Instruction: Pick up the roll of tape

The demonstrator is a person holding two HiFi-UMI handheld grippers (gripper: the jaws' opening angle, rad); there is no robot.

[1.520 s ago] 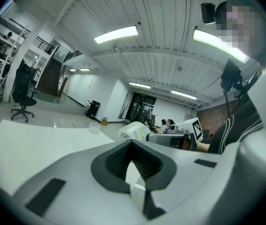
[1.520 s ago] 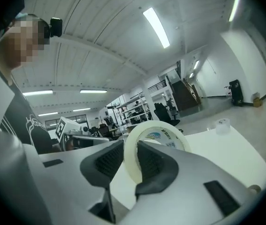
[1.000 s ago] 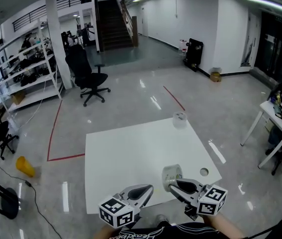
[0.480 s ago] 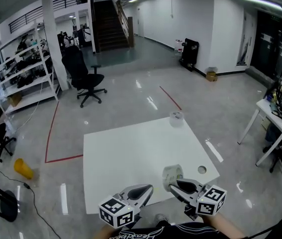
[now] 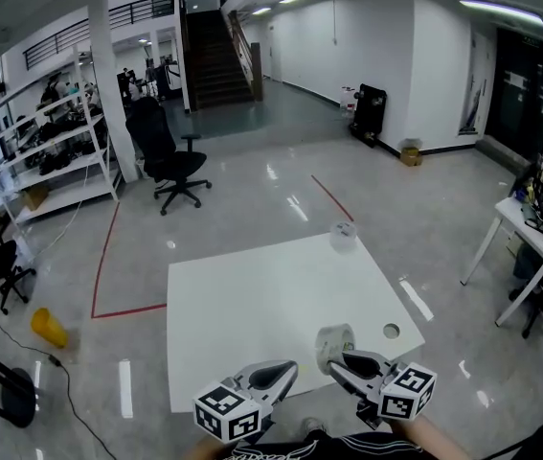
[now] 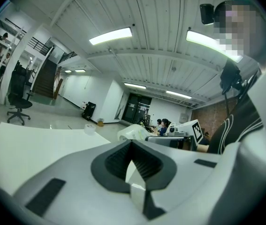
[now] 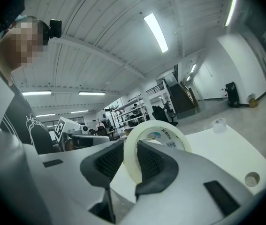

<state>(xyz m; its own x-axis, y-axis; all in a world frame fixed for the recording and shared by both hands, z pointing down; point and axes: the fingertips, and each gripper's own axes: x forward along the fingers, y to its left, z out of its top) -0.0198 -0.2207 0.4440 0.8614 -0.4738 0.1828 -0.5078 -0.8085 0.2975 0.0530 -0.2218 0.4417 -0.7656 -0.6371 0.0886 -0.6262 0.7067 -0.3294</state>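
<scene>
since the job is only to get the roll of tape up off the counter, i'd call it basically done, or one small lift away.

head view: the right gripper (image 5: 336,356) sits around 5 o'clock at the near edge of the white counter (image 5: 252,295), with the roll of tape (image 5: 332,339) standing on edge at its tip. the left gripper (image 5: 286,370) is just beside it at 6 o'clock, pointing out over the counter and touching nothing. a second roll (image 5: 344,237) lies flat at the far edge, about 1 o'clock, well apart from both.

left gripper view: its fingers (image 6: 116,165) are pinched together with nothing between them, so it's not part of this. the second roll (image 6: 90,129) shows small out at 10 o'clock.

right gripper view: the fingers (image 7: 107,165) are clamped on the band of the roll of tape (image 7: 157,139), which stands upright dead centre. it looks like one pad is outside the ring and one inside the core. the grip looks solid to me.

what's left: i can't tell for sure whether the roll's bottom edge is clear of the counter. if it isn't, it just needs raising.
</scene>
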